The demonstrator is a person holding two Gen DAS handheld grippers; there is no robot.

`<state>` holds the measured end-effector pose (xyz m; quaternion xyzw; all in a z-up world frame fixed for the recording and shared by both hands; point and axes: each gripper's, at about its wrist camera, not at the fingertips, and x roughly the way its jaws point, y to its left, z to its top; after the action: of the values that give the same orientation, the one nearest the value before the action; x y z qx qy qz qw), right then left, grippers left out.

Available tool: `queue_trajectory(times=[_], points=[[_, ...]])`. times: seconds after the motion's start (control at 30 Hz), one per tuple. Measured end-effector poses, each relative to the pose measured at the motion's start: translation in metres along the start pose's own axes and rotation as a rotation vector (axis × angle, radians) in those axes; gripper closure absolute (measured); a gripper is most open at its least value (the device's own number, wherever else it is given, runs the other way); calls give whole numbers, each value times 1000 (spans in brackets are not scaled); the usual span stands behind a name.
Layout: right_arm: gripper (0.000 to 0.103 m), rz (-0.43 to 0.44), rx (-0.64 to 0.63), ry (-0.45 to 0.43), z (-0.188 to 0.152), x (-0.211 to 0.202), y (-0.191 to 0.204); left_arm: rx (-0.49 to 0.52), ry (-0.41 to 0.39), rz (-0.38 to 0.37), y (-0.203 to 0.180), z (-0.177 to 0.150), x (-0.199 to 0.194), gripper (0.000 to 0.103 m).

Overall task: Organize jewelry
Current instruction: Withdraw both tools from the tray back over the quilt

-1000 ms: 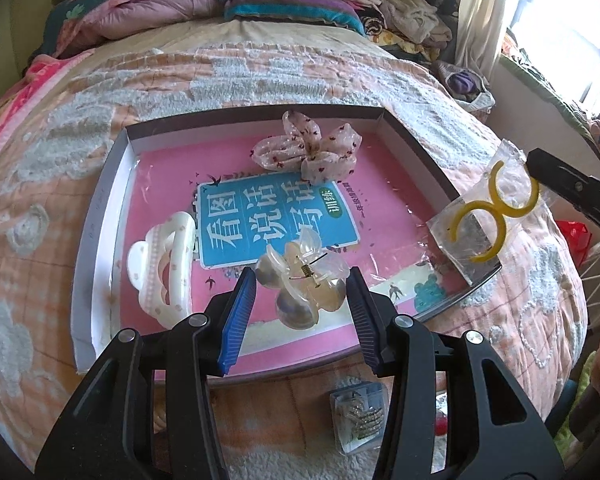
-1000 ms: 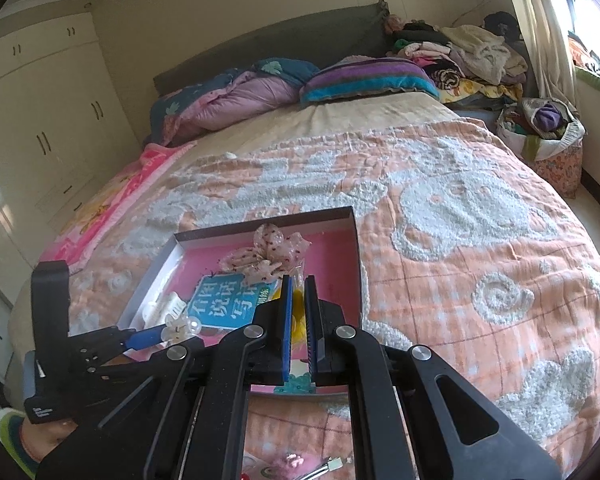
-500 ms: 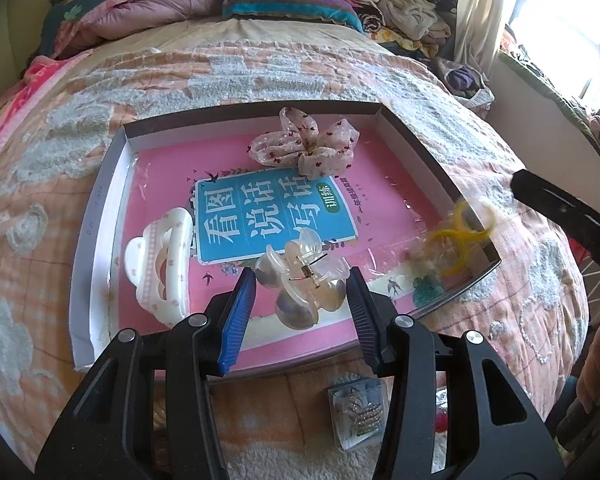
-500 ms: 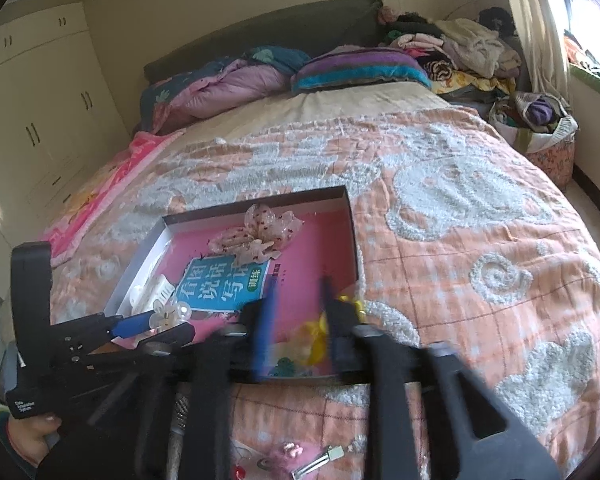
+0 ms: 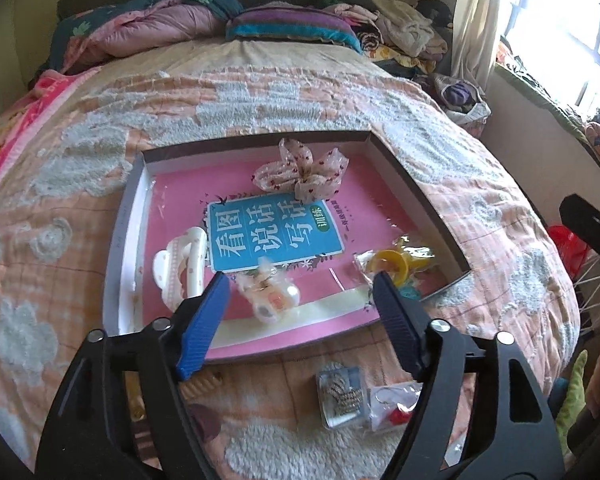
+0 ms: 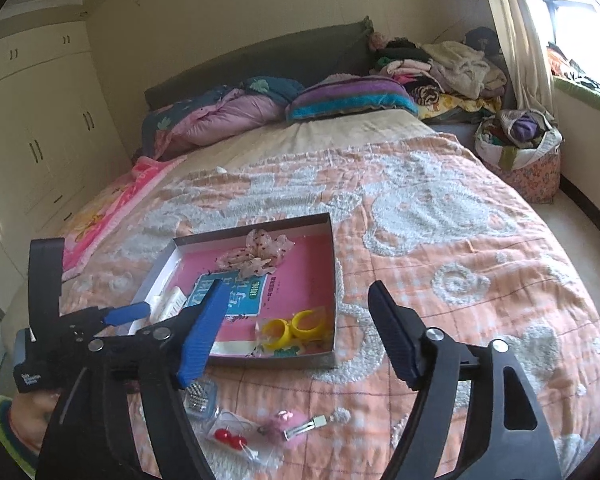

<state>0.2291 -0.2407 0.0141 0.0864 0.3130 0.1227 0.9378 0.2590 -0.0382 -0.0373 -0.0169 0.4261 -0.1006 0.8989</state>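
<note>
A shallow box (image 5: 414,178) with a pink and blue floor lies on the bed. In it are a spotted fabric bow (image 5: 302,170), a white claw clip (image 5: 180,266), a clear claw clip (image 5: 268,292) and a bag of yellow rings (image 5: 396,264). My left gripper (image 5: 302,304) is open above the clear clip, not touching it. My right gripper (image 6: 296,328) is open and empty above the box's near right corner; the yellow rings (image 6: 294,326) lie between its fingers in view. The box shows in the right wrist view too (image 6: 332,264).
On the bedspread in front of the box lie a clear case of small pins (image 5: 342,394), a bag with red bead earrings (image 6: 230,436) and a pink hair clip (image 6: 296,426). Pillows and piled clothes (image 6: 440,68) are at the headboard. A wardrobe stands at the left.
My left gripper opened and let the clear claw clip drop into the box. My right gripper opened, released the bag of yellow rings into the box's near right corner, and drew back.
</note>
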Motion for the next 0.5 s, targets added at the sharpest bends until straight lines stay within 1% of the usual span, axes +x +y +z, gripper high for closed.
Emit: queue_trajectory(times=[0.07,0.2,0.3,0.5], points=[[30,6,6,-8,0,-7,1,-12,-12,0,1,0,-11,21],[30,16,5,-26,0,-24,1,-49,-37,-4,7,0,-33,11],[20,15,-4,-45,1,-35,4,-61,-59,9,10,0,-50,9],[20,27,-19,-80,2,-57,10,-64,-111,32,12,-2,-81,9]])
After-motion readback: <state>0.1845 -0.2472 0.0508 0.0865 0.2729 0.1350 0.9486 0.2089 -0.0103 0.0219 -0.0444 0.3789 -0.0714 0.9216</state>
